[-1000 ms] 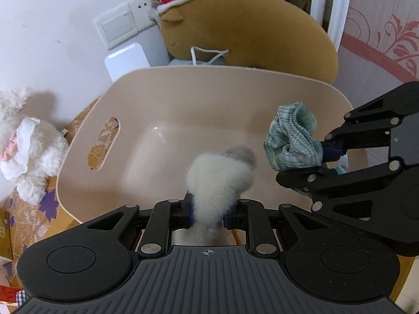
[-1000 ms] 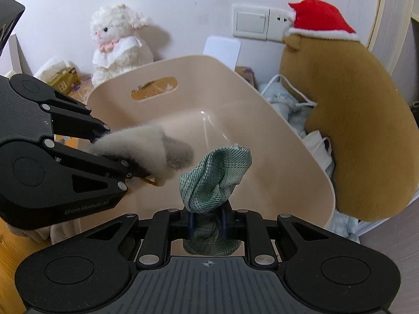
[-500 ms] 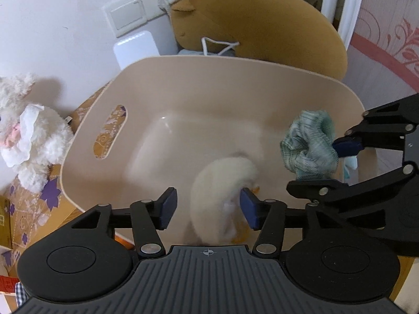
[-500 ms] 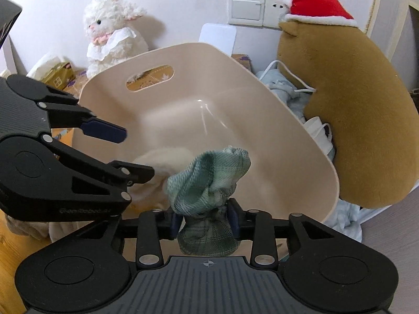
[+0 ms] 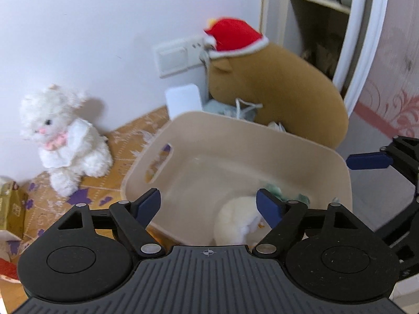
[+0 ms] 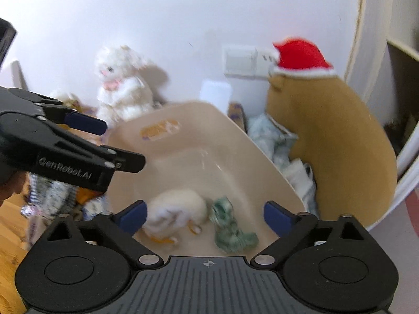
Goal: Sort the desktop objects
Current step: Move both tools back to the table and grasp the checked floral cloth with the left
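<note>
The beige tub (image 6: 262,157) is open at the top, its far half bare. A white fluffy item (image 6: 178,212) and a green checked cloth (image 6: 230,230) lie side by side on the near floor. A brown plush (image 6: 340,144) crowds the right wall; a white plush (image 5: 65,141) sits well clear left.

— What's in your bin (image 6: 251,141)?
— Fluffy slipper (image 6: 178,209) on the left, folded cloth (image 6: 230,230) just to its right, both at the near end.
— And behind it?
— Lamb toy (image 6: 123,91) far left, capybara plush (image 6: 335,136) far right, by your wall.
</note>
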`<state>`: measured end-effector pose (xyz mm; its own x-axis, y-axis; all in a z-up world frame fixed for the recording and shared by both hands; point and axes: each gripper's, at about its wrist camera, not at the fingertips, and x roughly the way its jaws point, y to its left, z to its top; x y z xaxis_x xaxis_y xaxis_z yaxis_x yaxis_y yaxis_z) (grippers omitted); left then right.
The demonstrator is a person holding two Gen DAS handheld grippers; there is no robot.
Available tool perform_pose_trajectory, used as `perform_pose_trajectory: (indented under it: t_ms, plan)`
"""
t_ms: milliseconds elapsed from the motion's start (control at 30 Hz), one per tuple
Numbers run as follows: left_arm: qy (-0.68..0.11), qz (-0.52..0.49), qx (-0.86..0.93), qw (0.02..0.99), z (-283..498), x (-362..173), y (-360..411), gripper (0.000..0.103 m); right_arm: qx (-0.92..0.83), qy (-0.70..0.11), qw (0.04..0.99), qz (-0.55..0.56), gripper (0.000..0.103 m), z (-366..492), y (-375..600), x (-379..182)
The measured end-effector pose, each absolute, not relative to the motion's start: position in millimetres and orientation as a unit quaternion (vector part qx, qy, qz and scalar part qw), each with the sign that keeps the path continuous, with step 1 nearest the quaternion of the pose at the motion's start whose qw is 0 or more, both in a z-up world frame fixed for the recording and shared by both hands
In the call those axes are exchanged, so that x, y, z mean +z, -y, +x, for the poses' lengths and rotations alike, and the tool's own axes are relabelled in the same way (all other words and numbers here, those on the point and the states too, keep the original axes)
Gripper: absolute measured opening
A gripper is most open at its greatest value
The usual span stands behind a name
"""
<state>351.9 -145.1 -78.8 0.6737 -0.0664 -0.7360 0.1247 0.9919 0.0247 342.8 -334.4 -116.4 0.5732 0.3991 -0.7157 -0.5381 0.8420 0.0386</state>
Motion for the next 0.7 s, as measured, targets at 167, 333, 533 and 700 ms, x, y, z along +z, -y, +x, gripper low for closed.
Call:
perform_pose_trajectory:
  t_ms: [167,333,533,700]
  plan:
    - [-0.38,0.015,-0.024,0.924,330,-61,106,0.083,0.29,-0.345,0.887,-0.103,0.103,321,316,-97]
    - [-0.389,0.011,0.004,0.921,311,-57,72,0.084,0.313,-0.343,0.879,-0.106,0.103,304,300,-95]
    - [-0.392,0.012,0.039,0.919,289,-60,42,0.084,0.33,-0.353,0.87,-0.101,0.103,286,284,-105]
    - [-0.417,0.018,0.061,0.907,281,-74,18,0.084,0.349,-0.374,0.855,-0.088,0.103,270,269,-121]
